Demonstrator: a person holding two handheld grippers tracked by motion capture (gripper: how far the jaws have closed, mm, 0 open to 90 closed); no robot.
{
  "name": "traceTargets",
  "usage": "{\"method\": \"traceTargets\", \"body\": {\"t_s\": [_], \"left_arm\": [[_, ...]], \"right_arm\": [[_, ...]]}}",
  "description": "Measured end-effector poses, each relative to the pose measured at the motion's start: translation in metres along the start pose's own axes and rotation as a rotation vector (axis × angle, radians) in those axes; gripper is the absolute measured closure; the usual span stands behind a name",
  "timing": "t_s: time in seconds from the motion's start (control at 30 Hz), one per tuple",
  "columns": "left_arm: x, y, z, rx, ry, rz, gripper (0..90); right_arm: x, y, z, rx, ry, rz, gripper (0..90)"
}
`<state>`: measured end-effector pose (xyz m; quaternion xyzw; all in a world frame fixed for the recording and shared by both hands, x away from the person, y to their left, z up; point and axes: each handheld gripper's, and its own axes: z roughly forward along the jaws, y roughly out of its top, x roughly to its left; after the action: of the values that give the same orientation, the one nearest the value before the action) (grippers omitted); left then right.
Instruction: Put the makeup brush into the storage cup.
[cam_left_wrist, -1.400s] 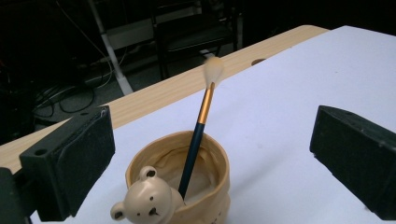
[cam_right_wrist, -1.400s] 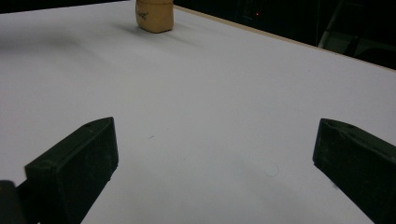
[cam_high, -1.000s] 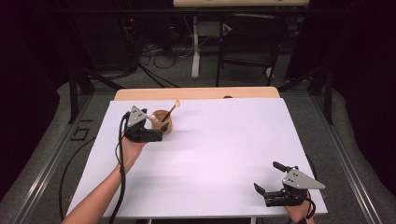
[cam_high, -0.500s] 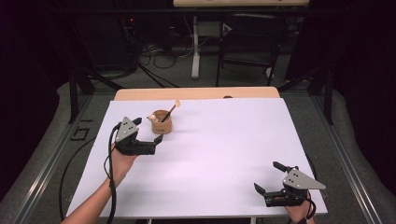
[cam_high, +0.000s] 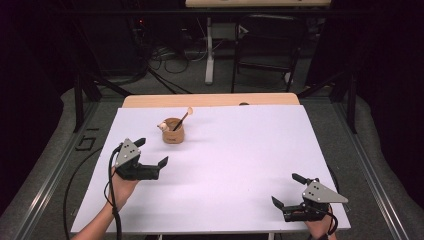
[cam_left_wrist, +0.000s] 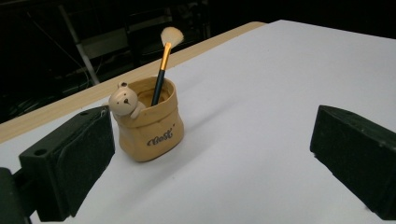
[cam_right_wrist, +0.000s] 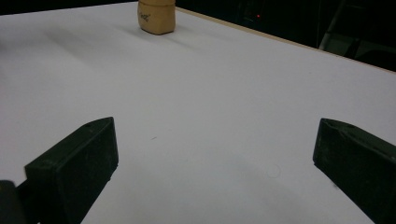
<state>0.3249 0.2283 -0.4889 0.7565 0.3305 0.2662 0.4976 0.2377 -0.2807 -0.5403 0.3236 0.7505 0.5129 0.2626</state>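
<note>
Your left claw (cam_high: 151, 152) sits at the centre-left of the high view, jaws spread wide apart, nothing between them. Up and right of it, apart from the claw, the tan pouch-shaped holder (cam_high: 173, 131) stands upright on the white bench (cam_high: 240, 165). A small bear figure (cam_left_wrist: 123, 101) perches on its rim, and a makeup brush (cam_left_wrist: 164, 56) leans inside, bristles up. Your right claw (cam_high: 287, 190) rests at the lower right, jaws also apart and empty, well away from the holder.
</note>
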Motion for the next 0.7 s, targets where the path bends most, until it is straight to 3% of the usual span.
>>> {"method": "traceTargets", "body": {"t_s": [0.33,0.7], "left_arm": [[-0.002,-0.023,-0.018,0.001,0.024,-0.029,0.0],[-0.004,-0.043,-0.033,0.000,0.033,-0.034,0.0]], "right_arm": [[0.000,0.000,0.000,-0.002,-0.001,0.001,0.0],[0.001,0.000,0.000,-0.001,-0.001,-0.003,0.0]]}}
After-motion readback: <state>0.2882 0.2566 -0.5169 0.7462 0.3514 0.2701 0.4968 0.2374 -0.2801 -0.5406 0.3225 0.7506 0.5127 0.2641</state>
